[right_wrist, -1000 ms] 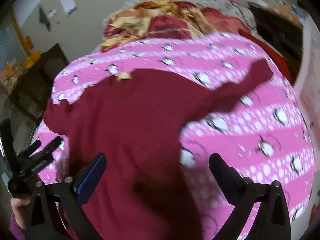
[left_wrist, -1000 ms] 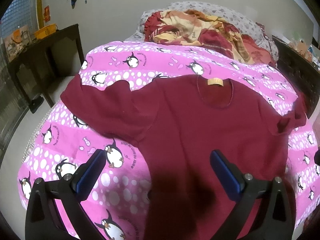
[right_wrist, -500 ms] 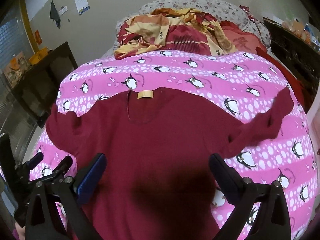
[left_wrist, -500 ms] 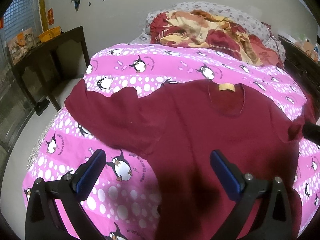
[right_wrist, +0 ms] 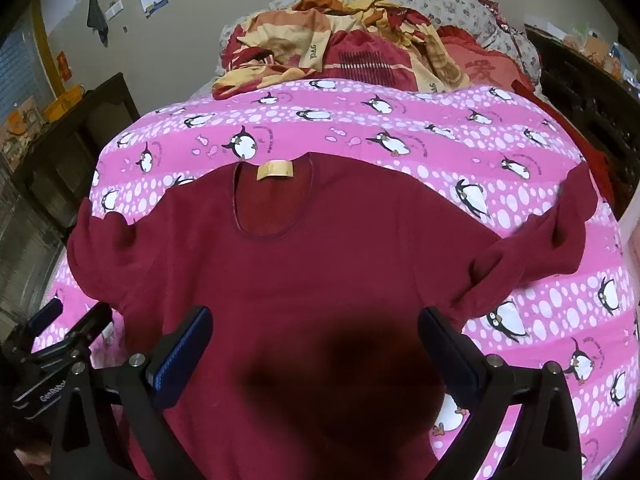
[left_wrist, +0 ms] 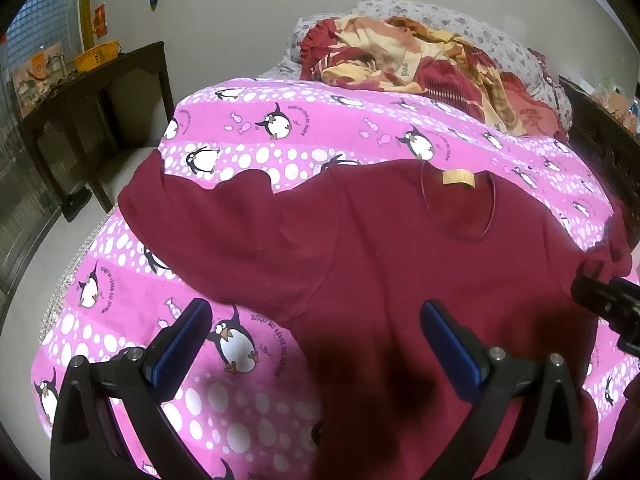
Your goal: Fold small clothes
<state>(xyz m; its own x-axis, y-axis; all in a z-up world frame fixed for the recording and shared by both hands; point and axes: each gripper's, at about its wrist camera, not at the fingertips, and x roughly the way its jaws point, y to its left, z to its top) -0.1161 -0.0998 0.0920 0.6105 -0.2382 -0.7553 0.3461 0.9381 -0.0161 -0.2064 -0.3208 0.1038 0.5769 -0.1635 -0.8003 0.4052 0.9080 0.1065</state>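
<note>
The dark red shirt (right_wrist: 312,272) lies face up and spread out on the bed, collar and tan neck label (right_wrist: 274,169) at the far side, hem toward the near edge. It looks like soft, light knit: limp, likely to drape and bunch when lifted, not slippery, nothing to break. The right sleeve (right_wrist: 560,236) is rumpled and doubled on itself; the left sleeve (left_wrist: 200,216) lies flatter, with a wavy far edge. Good places to pinch would be a sleeve cuff or a shoulder seam, where a double layer gives the fingers something to bite.

The left gripper (left_wrist: 316,344) hangs over the shirt's left side with fingers wide and empty; the right gripper (right_wrist: 312,344) hangs over the middle, also spread wide with nothing between them.

Under the shirt is a pink penguin-print blanket (right_wrist: 400,136), soft and yielding. A heap of red-and-yellow bedding (right_wrist: 352,48) sits at the far end against pillows. Left of the bed stands a dark wooden table (left_wrist: 100,76) with an orange basket (left_wrist: 96,54), before a pale wall.
</note>
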